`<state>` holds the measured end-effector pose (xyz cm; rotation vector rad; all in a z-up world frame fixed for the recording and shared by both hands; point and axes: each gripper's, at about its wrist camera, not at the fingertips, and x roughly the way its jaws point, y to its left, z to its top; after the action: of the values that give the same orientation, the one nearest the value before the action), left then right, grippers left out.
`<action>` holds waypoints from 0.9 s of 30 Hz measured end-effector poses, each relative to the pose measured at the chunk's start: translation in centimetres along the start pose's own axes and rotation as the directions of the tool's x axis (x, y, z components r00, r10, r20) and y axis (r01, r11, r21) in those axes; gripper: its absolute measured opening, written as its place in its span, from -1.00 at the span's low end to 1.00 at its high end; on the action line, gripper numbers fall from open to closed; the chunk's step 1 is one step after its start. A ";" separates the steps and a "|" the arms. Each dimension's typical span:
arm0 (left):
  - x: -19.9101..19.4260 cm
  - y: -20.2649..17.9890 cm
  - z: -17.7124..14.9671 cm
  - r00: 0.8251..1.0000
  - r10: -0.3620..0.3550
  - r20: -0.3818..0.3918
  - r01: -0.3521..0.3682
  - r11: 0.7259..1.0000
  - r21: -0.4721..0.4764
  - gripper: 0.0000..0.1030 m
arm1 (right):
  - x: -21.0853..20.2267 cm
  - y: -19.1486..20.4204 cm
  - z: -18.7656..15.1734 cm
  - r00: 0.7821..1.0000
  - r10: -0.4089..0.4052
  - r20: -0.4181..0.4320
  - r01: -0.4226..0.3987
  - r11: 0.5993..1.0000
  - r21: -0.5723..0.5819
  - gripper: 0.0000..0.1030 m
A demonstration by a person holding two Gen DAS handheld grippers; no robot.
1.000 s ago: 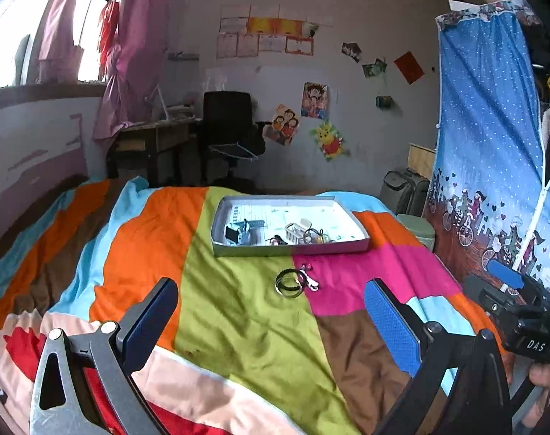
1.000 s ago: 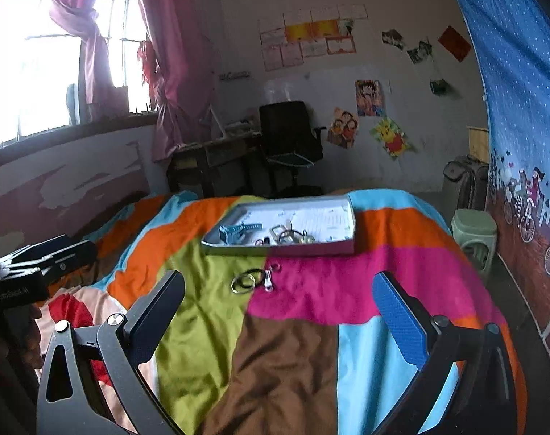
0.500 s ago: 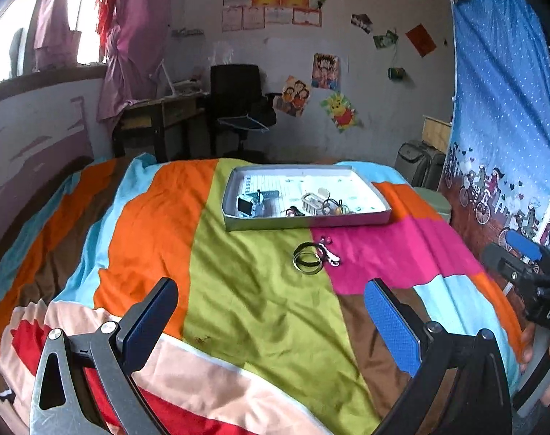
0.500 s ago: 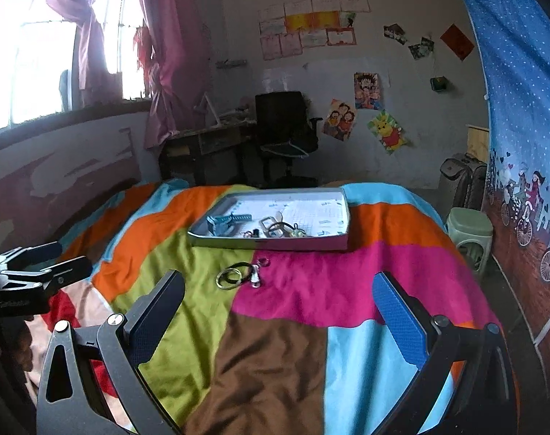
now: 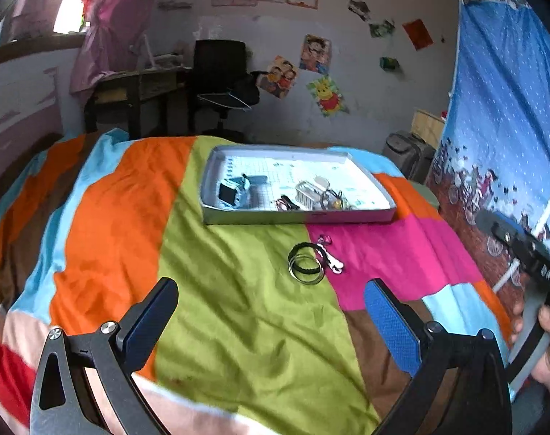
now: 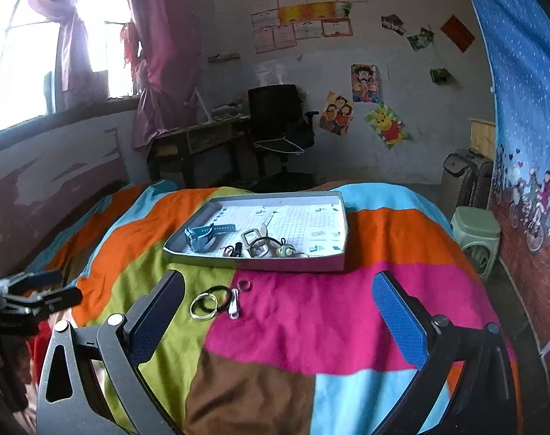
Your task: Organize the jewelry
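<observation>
On the bed (image 6: 293,315), both grippers, left (image 5: 271,311) and right (image 6: 278,301), hover with jaws apart near the bangles (image 6: 204,306); farther off sits the tray (image 6: 260,262).

Home bedroom, patchwork bedspread (image 6: 282,319), cartoon posters (image 6: 363,83), desk chair (image 6: 278,116)

1 tray (image 6: 260,263), 1 watch (image 6: 202,233), roughly 3 bangles (image 6: 206,303)

Left claw (image 5: 271,311) and right claw (image 6: 278,308) both spread wide (empty), held level.
</observation>
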<state>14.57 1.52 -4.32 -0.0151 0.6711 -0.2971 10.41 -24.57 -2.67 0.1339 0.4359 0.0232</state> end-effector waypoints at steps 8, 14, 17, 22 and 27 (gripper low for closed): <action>5.1 0.2 -1.4 0.994 -0.066 -0.085 0.069 0.997 0.039 0.98 | 4.8 -0.2 -1.5 0.999 0.031 -0.023 -0.032 0.999 -0.027 0.97; 8.3 0.2 -1.0 0.988 -0.119 -0.101 0.124 0.991 0.050 0.66 | 7.5 -1.2 -2.5 0.993 0.078 -0.085 -0.080 0.997 -0.020 0.77; 10.3 -0.1 -0.7 0.982 -0.153 -0.107 0.159 0.986 0.046 0.39 | 9.2 -0.9 -3.1 0.986 0.099 -0.131 -0.104 0.994 -0.030 0.48; 13.2 -0.4 -0.7 0.968 -0.212 -0.138 0.216 0.976 0.018 0.08 | 11.4 0.0 -4.2 0.971 0.136 -0.198 -0.151 0.986 -0.064 0.18; 15.0 -0.4 -1.1 0.951 -0.251 -0.179 0.255 0.967 -0.001 -0.29 | 13.5 1.3 -5.3 0.952 0.168 -0.257 -0.200 0.974 -0.104 -0.02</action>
<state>24.91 -2.88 -14.32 -0.0546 0.8456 -0.5585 20.39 -21.90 -12.93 0.0437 0.6684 0.2537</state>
